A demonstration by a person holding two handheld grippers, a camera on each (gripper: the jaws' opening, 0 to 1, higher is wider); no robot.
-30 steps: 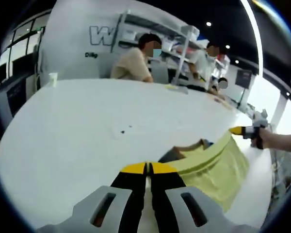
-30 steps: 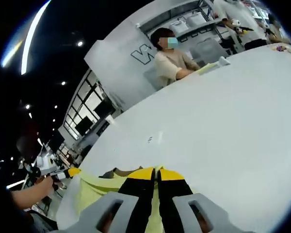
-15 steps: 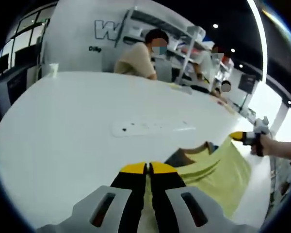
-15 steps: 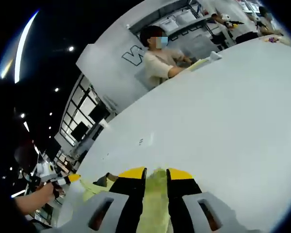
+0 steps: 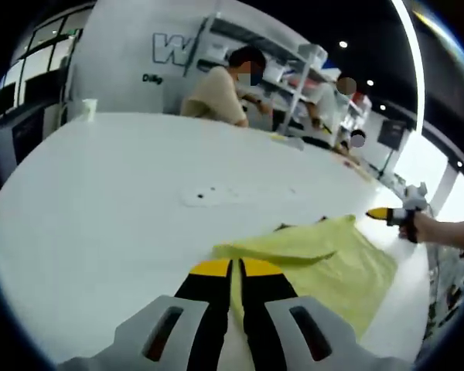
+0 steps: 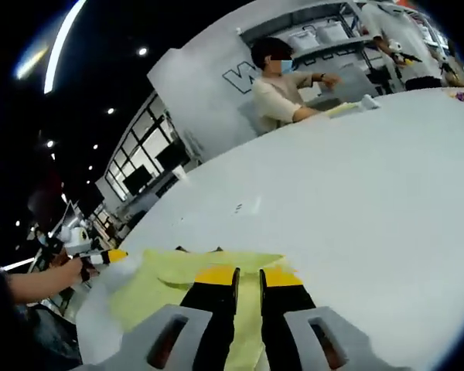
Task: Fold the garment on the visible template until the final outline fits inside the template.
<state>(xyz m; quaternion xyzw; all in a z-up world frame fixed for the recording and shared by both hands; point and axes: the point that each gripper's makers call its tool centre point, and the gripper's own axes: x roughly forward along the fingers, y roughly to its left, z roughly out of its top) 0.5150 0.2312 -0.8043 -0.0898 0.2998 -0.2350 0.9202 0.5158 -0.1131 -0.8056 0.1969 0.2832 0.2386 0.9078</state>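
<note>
Looking along our left hand-held gripper (image 5: 232,268), we see its yellow-tipped jaws standing nearly together, with only a thin dark line between them, and we cannot tell whether any cloth is pinched there. The yellow garment (image 5: 325,259) lies spread on the white counter (image 5: 124,201) just beyond those tips, running off to the right, with a soft ridge folded across its near part and a dark edge showing at its far rim. At the right side of this view the other hand-held gripper comes in, held by a hand (image 5: 425,226), its yellow tip near the garment's far corner. In the right gripper view, our right hand-held gripper (image 6: 247,276) has its jaws a narrow way apart, and yellow cloth shows in the slit between them; whether they grip it we cannot say. The garment (image 6: 178,282) lies flat on the counter (image 6: 356,201) under and to the left of the tips. At the left of that view the left hand-held gripper (image 6: 108,256) reaches toward the garment's edge, held by a hand (image 6: 68,267). A faint pale outline with small dark marks (image 5: 209,191) lies on the counter beyond the garment. A person in a beige shirt (image 6: 282,89) sits at the counter's far side, with shelves (image 5: 255,46) behind.
</note>
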